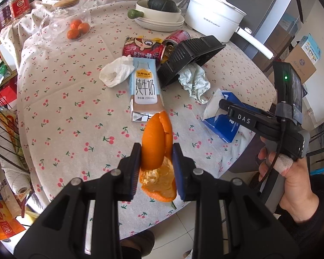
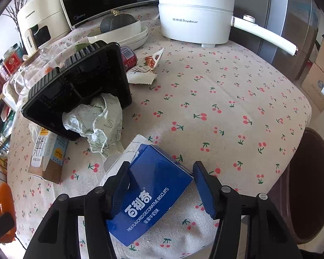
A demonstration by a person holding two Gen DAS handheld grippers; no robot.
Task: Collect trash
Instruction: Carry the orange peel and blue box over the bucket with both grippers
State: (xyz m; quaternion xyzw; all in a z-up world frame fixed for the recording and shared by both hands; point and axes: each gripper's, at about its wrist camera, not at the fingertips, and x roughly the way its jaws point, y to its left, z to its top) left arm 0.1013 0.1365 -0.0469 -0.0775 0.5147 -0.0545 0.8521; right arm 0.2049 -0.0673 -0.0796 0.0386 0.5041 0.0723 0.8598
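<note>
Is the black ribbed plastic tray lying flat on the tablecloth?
No, the black ribbed plastic tray is tipped up on one edge, propped over a crumpled pale paper wrapper.

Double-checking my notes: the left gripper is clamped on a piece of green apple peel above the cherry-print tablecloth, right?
Not quite. The left gripper is clamped on orange peel, not green apple peel, above the cherry-print tablecloth. The left wrist view shows it.

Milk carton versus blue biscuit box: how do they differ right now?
The milk carton is pale blue and slim; the blue biscuit box is dark blue and broader. The carton lies untouched, while the box sits between the right gripper fingers. The box's end is torn open. Both lie flat on the tablecloth.
</note>
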